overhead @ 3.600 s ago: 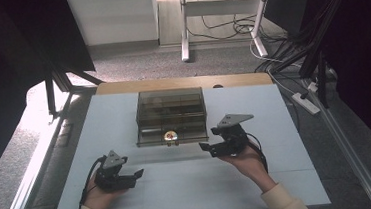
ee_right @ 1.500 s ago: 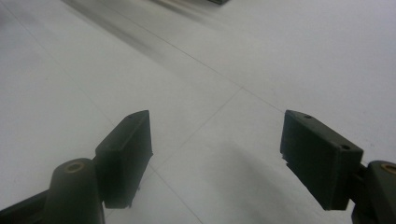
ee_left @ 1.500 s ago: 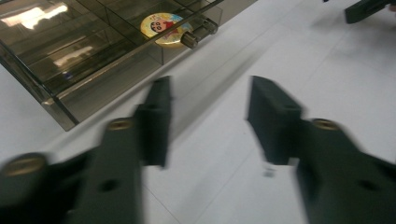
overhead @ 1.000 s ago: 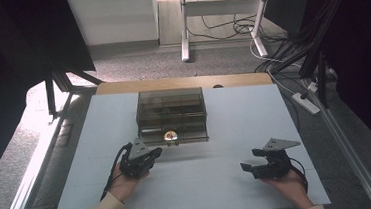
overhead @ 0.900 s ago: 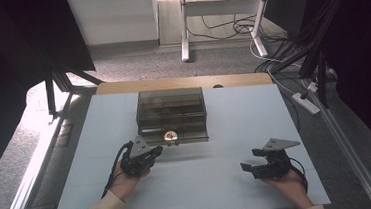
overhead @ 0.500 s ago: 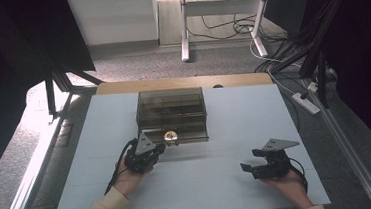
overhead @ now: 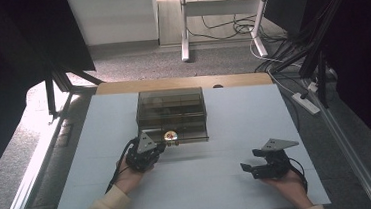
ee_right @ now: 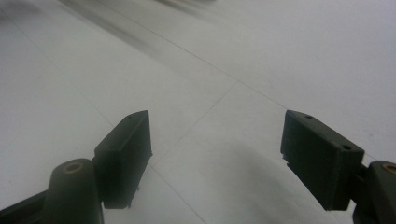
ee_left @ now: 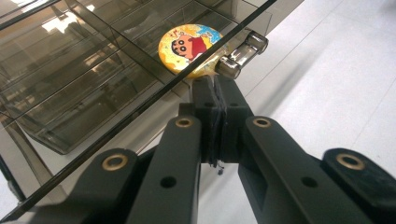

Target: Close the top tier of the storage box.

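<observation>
A smoky clear plastic box [overhead: 171, 114] with several compartments stands at the middle of the white table [overhead: 249, 114]. A round yellow cartoon badge [overhead: 170, 135] [ee_left: 191, 43] shows at the box's front edge, next to a clear cylindrical handle [ee_left: 242, 52]. My left gripper [overhead: 160, 147] [ee_left: 215, 88] is shut with nothing seen between its jaws, and its tips sit right below that handle at the box's front. At the front right, my right gripper [overhead: 246, 168] [ee_right: 217, 154] rests low over the bare table, its jaws wide apart and empty.
The table's wooden far edge [overhead: 182, 82] lies behind the box. Beyond it are a floor with cables [overhead: 227, 28] and a power strip [overhead: 305, 102] at the right. Dark frame rails run along both sides of the table.
My left gripper has moved forward and right, from the front left up to the box's front edge. The right gripper drew back earlier from beside the box and has since kept still.
</observation>
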Tool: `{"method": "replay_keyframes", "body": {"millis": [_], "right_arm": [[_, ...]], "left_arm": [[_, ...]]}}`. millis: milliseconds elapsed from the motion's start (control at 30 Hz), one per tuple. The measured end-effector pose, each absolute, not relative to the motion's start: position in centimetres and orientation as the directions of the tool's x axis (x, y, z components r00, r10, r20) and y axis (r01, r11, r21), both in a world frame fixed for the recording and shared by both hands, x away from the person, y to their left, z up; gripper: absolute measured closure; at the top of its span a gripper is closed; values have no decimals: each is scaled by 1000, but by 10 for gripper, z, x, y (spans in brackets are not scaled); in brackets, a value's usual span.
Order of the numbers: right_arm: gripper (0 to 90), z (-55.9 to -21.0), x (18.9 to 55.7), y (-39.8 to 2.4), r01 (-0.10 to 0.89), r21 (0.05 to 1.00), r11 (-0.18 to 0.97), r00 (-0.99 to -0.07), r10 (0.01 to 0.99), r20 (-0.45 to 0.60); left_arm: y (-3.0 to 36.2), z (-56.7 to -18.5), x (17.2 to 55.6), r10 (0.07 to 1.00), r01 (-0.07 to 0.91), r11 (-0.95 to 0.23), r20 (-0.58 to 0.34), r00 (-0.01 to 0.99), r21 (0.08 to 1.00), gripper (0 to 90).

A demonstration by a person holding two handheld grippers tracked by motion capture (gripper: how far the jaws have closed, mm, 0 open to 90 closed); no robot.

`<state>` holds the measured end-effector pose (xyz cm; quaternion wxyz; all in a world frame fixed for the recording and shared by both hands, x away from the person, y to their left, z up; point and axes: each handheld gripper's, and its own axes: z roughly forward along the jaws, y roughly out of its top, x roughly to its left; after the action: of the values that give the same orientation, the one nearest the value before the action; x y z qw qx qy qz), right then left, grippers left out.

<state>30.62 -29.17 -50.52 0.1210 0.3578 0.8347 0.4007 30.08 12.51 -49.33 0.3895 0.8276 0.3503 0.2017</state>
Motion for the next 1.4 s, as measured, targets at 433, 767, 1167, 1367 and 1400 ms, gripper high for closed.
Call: {"method": "replay_keyframes", "body": {"millis": [433,767,1167,1367,1400], "right_arm": [[246,-506,307,-291,506,746,433,-712,698,78],[246,-506,306,-291,504,747,434,-713,697,75],[246,-506,306,-290,502,748,434,-713,697,75],[246,-506,306,-290,503,747,434,-714,696,76],[246,-506,306,-290,503,747,435,-714,696,76]], "left_arm": [[124,-495,304,736,410,-452,71,674,792,878],[126,-494,310,747,412,-440,70,661,798,878],[128,-495,320,767,419,-420,68,638,805,878],[129,-493,325,772,420,-414,68,632,807,878],[128,-493,325,771,418,-416,70,633,807,877]]}}
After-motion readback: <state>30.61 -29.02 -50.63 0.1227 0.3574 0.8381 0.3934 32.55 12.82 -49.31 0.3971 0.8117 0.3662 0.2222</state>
